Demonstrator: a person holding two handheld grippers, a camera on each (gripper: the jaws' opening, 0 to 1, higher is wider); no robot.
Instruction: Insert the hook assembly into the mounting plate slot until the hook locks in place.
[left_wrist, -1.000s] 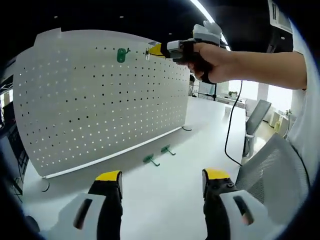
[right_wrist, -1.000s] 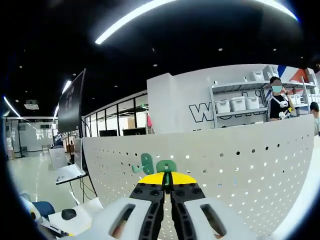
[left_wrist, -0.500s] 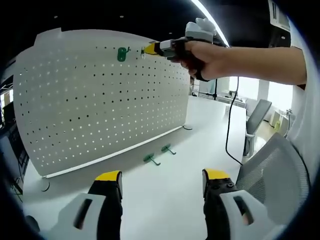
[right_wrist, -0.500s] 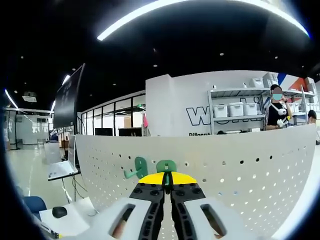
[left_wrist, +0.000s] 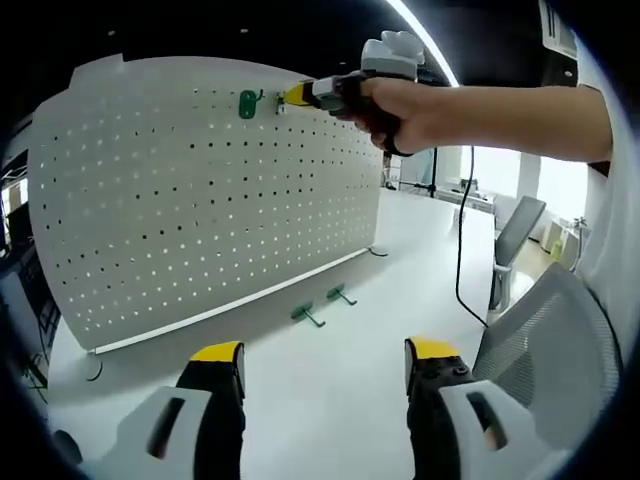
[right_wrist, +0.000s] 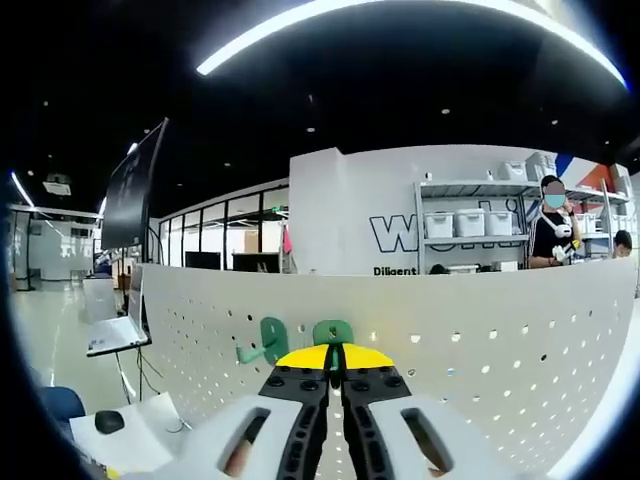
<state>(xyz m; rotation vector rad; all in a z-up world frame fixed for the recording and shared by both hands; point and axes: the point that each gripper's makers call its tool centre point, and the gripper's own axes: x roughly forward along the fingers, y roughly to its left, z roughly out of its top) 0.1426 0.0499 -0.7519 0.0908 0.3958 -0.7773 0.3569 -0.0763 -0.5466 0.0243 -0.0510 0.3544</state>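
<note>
Left gripper view, left to right: big white perforated metal pegboard (left_wrist: 200, 190) stood upright on the white bench (left_wrist: 330, 380), one green plastic hook (left_wrist: 247, 103) already hung near its top edge. Just right of that, right gripper (left_wrist: 290, 96) with yellow tips held up against the board by a person's hand (left_wrist: 385, 105), arm stretching off to the right. Down on the bench in front of the board, two more green hooks lying loose: one (left_wrist: 304, 315), then another (left_wrist: 338, 294) just beside it. At the bottom, left gripper (left_wrist: 325, 365) with jaws spread wide, nothing between them, hovering over bare bench. Grey mesh chair (left_wrist: 540, 340) off at the right edge.

Right gripper view, left to right: mounted green hook (right_wrist: 266, 340) stuck out of the board (right_wrist: 480, 340), then the second green hook's flat plate (right_wrist: 332, 331) poked up right above the yellow tips (right_wrist: 335, 356), jaws pressed together on it, plate up against the board's holes. Couldn't tell whether it was seated. Shelving with white bins (right_wrist: 470, 225) in the background at right.
</note>
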